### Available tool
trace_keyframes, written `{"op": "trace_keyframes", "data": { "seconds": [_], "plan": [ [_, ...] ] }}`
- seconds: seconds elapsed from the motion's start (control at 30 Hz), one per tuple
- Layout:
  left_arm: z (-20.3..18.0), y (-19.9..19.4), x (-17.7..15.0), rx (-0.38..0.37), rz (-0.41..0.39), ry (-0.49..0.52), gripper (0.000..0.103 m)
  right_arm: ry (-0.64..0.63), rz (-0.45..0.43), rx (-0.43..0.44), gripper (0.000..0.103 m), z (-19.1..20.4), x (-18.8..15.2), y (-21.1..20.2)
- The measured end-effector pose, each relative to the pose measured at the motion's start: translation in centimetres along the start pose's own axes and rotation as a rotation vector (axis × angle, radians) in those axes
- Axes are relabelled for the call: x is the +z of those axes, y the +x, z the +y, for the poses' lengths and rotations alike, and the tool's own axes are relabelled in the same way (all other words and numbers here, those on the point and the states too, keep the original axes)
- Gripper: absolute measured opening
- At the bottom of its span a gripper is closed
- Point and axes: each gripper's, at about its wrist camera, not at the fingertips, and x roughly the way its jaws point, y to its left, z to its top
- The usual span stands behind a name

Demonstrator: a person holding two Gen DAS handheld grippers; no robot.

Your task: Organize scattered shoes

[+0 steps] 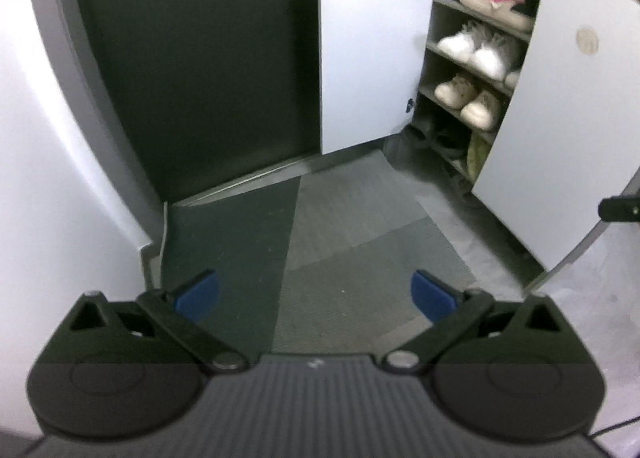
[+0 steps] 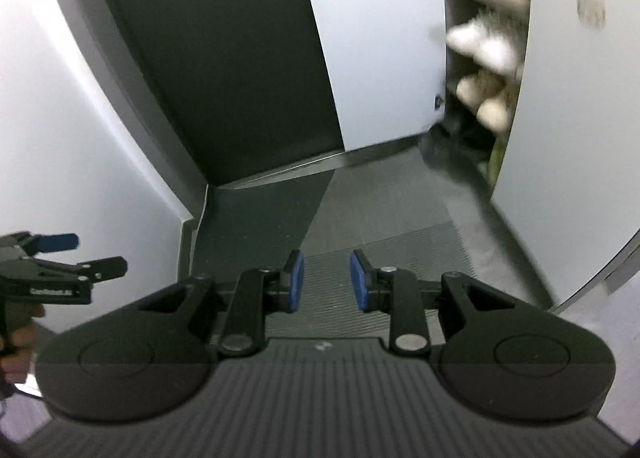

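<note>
left gripper (image 1: 316,294): spread wide, empty, above carpet (image 1: 360,242) | right gripper (image 2: 327,281): narrow gap, empty, above carpet | shoes (image 1: 476,52): shelved beyond carpet

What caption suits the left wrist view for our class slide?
Open left gripper above grey carpet, facing an open shoe cabinet with pale shoes on its shelves.

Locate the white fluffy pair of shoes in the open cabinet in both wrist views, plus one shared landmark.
Left wrist: white fluffy pair sits upper right, on the second visible shelf, sharp.
Right wrist: same pair upper right, motion-blurred, partly cut off by the open cabinet door.
Shared landmark: the round mark on that door, right of the shoes in both.
</note>
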Motion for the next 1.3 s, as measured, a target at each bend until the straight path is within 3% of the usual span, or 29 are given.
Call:
{"op": "trace_keyframes", "data": {
  "seconds": [0.2,0.3,0.47,0.6,0.67,0.83,1.0,1.17,1.3],
  "plan": [
    [1.6,14.8,-12.9,0.064,-0.043,0.049,0.103,-0.006,0.012,0.058,0.030,-3.0,-11.9,17.4],
    [1.0,20.9,-17.1,0.039,-0.006,0.038,0.103,-0.071,-0.003,0.041,0.030,-3.9,-16.4,22.0],
    [-0.9,31.5,-24.6,-0.025,0.088,0.076,0.103,0.008,-0.020,0.002,0.030,-7.3,-24.1,29.6],
    [-3.1,36.3,-28.4,-0.042,0.022,0.206,0.103,0.002,-0.034,-0.049,0.030,-10.2,-28.5,35.3],
    [-3.9,39.0,-29.9,-0.066,-0.006,0.205,0.103,0.045,-0.028,-0.095,0.030,-11.6,-30.1,37.2],
    [-5.2,42.4,-31.2,-0.038,-0.051,0.181,0.103,0.088,-0.022,-0.097,0.030,-15.2,-32.6,40.8],
    [-7.0,42.8,-32.8,-0.056,-0.058,0.295,0.103,-0.017,0.116,-0.037,0.030,-14.6,-35.8,41.1],
    [-6.7,40.5,-32.9,-0.039,-0.042,0.275,0.103,-0.036,0.104,-0.011,0.030,-13.6,-34.5,39.2],
    [-5.4,36.2,-31.5,-0.011,-0.038,0.167,0.103,-0.048,0.076,0.055,0.030,-12.2,-33.1,37.8]
  ]
}}
